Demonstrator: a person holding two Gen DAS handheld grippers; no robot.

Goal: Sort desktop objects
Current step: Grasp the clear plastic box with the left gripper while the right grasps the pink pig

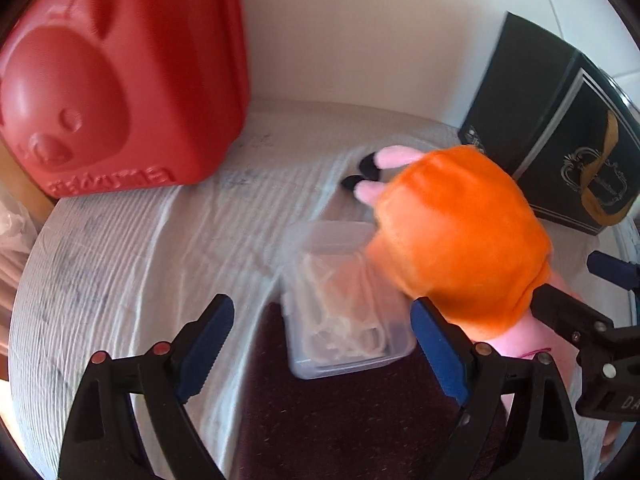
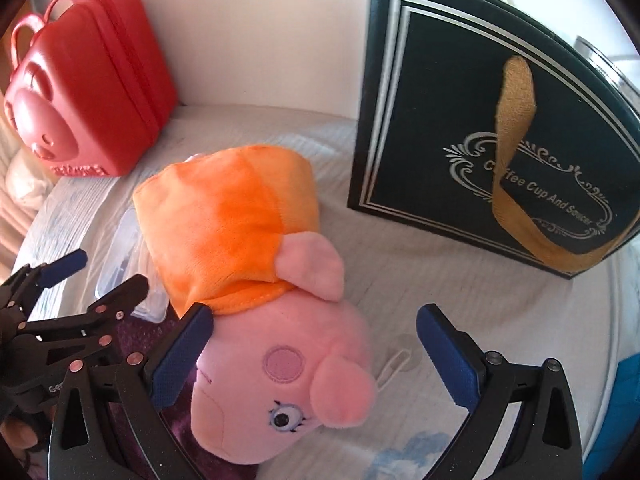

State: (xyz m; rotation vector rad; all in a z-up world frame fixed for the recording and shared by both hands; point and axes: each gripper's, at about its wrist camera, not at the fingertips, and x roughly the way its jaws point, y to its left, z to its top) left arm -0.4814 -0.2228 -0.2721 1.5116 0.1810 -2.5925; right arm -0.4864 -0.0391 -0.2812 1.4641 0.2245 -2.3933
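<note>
While claws gape, plush pig [image 2: 280, 360] (fuzzy), ribbed cloth [image 1: 120, 248]

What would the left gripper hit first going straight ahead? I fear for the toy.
Probably the clear box, which lies between the open fingers of the left gripper. The toy sits just right of that line, though depth is unclear.

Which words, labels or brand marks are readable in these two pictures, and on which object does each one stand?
"Coffee Cup And Saucer": on the dark gift box, inside its silver ornament frame; a gold ribbon partly covers the first word.
Raised lettering along the bottom edge of the red case: too blurred to read.
Letters on the tongs bodies: cut off, not readable.
</note>
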